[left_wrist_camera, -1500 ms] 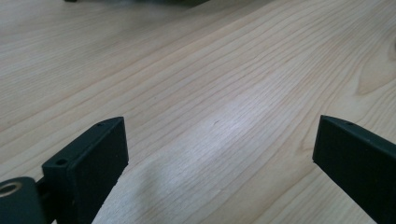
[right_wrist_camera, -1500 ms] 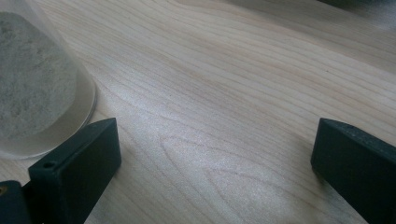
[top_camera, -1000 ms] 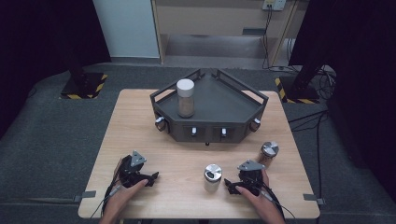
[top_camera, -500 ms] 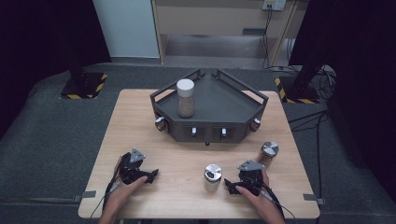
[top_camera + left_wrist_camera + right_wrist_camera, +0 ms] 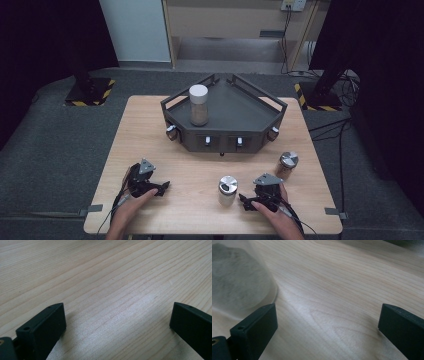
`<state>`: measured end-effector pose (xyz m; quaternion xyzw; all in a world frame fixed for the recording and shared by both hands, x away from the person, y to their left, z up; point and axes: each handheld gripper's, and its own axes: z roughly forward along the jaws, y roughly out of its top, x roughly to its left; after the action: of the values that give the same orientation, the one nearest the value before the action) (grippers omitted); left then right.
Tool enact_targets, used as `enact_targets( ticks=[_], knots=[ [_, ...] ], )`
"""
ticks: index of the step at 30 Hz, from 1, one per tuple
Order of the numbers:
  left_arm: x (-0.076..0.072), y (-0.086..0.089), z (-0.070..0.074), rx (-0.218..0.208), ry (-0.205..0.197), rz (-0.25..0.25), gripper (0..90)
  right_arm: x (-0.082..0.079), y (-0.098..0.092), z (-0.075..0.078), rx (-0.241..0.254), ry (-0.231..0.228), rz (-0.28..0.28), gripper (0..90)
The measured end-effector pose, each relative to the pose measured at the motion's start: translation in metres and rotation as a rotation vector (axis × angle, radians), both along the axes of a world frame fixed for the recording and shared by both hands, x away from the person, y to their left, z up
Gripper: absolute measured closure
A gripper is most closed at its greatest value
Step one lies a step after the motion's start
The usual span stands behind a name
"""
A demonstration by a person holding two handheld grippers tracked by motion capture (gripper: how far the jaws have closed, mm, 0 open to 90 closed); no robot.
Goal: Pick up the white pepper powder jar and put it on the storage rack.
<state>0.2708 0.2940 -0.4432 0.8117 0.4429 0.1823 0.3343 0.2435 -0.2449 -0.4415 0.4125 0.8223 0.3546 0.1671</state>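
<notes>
while the steel-lidded jar (image 5: pixel 228 190) stands free at the near edge of the table (image 5: pixel 150 130), just left of the right gripper (image 5: pixel 248 201), the pick-up is not yet begun. next: centre its spread, empty jaws on it. left gripper (image 5: pixel 162 187): spread, empty, over bare wood.

In the right gripper view, a jar (image 5: pixel 239 282) is blurred and cut off by the left and top edges, so its lid cannot be seen. In the high view, both forearms are cropped at the bottom edge. What the jar (image 5: pixel 198 106) on the dark tray (image 5: pixel 240 107) holds cannot be told.
</notes>
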Motion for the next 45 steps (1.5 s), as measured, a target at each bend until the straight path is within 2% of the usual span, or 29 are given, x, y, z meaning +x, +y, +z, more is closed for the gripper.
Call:
enact_targets(
  ticks=[11,17,28,45],
  knots=[
    [0.001,0.001,0.000,-0.001,0.001,-0.007,0.0,-0.017,0.004,0.017,-0.021,-0.001,0.060,3.4],
    [0.001,0.001,0.000,0.000,0.000,-0.006,0.0,-0.021,0.012,0.024,-0.020,0.004,0.099,3.8],
    [0.001,0.001,0.000,0.000,0.000,-0.006,0.0,-0.019,0.031,0.024,-0.009,0.012,0.152,5.1],
    [0.000,0.001,0.000,0.000,0.000,-0.006,0.0,-0.012,0.046,0.025,0.021,0.002,0.168,9.9]
  ],
)
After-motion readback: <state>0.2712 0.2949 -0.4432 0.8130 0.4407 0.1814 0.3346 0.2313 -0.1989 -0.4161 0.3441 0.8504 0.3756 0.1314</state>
